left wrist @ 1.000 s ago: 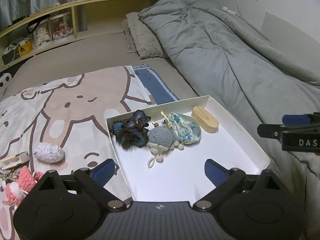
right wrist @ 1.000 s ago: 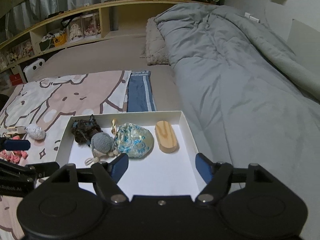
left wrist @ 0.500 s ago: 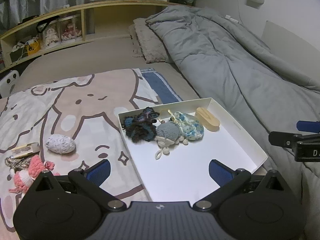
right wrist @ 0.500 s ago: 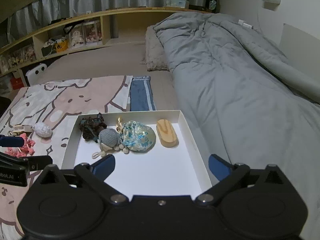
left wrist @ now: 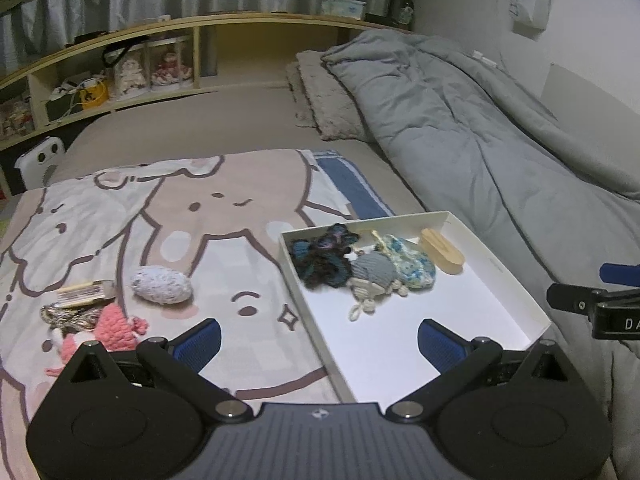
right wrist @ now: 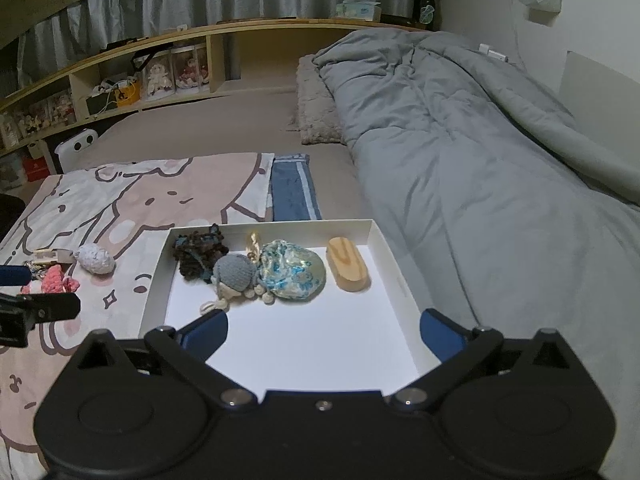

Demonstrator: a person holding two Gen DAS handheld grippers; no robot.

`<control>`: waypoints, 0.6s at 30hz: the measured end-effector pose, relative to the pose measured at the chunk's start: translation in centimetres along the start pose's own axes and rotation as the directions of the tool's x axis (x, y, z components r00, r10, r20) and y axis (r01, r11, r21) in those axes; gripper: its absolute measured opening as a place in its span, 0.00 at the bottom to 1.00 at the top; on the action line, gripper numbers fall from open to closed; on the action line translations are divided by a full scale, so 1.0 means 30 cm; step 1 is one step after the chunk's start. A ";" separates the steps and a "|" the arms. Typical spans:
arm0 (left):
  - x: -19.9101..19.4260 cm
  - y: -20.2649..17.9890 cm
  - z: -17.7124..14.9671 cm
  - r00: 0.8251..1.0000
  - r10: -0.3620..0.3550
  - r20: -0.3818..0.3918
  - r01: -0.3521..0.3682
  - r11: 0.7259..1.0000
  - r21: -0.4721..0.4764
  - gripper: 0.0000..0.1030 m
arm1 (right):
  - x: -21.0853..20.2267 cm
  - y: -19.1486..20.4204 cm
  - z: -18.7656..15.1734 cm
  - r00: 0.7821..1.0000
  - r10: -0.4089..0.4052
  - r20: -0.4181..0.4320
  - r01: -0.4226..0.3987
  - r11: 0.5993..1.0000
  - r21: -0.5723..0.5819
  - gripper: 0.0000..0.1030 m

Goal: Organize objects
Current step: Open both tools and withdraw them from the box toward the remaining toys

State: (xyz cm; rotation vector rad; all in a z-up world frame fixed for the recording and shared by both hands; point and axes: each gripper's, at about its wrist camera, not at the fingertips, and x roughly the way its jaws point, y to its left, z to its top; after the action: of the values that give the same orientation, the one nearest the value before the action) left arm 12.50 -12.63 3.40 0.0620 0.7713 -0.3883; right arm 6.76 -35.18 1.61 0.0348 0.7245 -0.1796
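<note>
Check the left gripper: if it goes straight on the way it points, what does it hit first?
Probably the white box: its near left wall and bare floor lie between the open fingers of the left gripper. Depth is unclear; the crocheted pieces sit farther back.

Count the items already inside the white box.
4, in a row along the far wall of the white box: dark crocheted piece, grey crocheted charm, blue floral pouch, wooden block. Smaller things could hide beneath them.

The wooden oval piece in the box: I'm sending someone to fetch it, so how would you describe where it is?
On the bed, find the shallow white box beside the grey duvet. Four things lie in a row along its far wall; the wooden oval block is the one nearest the duvet. It alone is smooth, hard pale wood, while its neighbours are yarn or fabric.
</note>
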 end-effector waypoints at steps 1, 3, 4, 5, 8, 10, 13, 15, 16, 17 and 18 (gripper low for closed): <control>-0.005 0.012 -0.001 1.000 0.005 0.005 -0.005 1.000 -0.003 1.00 | 0.004 0.009 0.002 1.000 0.003 0.001 -0.003 1.000 0.000 1.00; -0.014 0.038 -0.003 1.000 0.018 0.011 -0.018 1.000 -0.012 1.00 | 0.011 0.028 0.004 1.000 0.010 0.002 -0.010 1.000 0.002 1.00; -0.017 0.052 -0.003 1.000 0.028 0.012 -0.027 0.999 -0.018 1.00 | 0.015 0.039 0.006 1.000 0.014 0.001 -0.014 1.000 0.001 1.00; -0.020 0.066 -0.005 0.999 0.037 0.014 -0.036 0.999 -0.022 1.00 | 0.018 0.049 0.008 1.000 0.018 0.001 -0.018 1.000 -0.001 1.00; -0.028 0.108 -0.010 0.998 0.068 0.019 -0.067 0.998 -0.019 1.00 | 0.030 0.090 0.012 0.999 0.033 0.004 -0.033 0.999 -0.011 1.00; -0.032 0.138 -0.016 0.996 0.082 0.022 -0.082 0.996 -0.022 1.00 | 0.038 0.120 0.018 0.999 0.045 0.005 -0.045 0.999 -0.019 1.00; -0.036 0.185 -0.023 0.995 0.102 0.021 -0.102 0.994 -0.033 1.00 | 0.051 0.168 0.026 0.998 0.062 0.009 -0.062 0.998 -0.030 1.00; -0.039 0.219 -0.029 0.993 0.116 0.021 -0.115 0.992 -0.043 1.00 | 0.060 0.196 0.032 0.997 0.073 0.010 -0.072 0.997 -0.033 1.00; -0.043 0.233 -0.033 0.992 0.123 0.021 -0.122 0.991 -0.046 1.00 | 0.067 0.214 0.035 0.997 0.080 0.010 -0.079 0.996 -0.035 1.00; -0.044 0.249 -0.037 0.991 0.131 0.021 -0.130 0.990 -0.050 1.00 | 0.074 0.229 0.039 0.996 0.086 0.010 -0.085 0.996 -0.037 1.00; -0.046 0.266 -0.041 0.990 0.143 0.018 -0.141 0.989 -0.053 1.00 | 0.081 0.250 0.042 0.996 0.094 0.010 -0.093 0.995 -0.041 1.00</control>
State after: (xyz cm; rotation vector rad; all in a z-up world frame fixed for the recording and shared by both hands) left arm 13.69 -4.56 2.76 0.0642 0.7506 -0.2334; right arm 10.69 -28.30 0.71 0.0292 0.7129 -0.0755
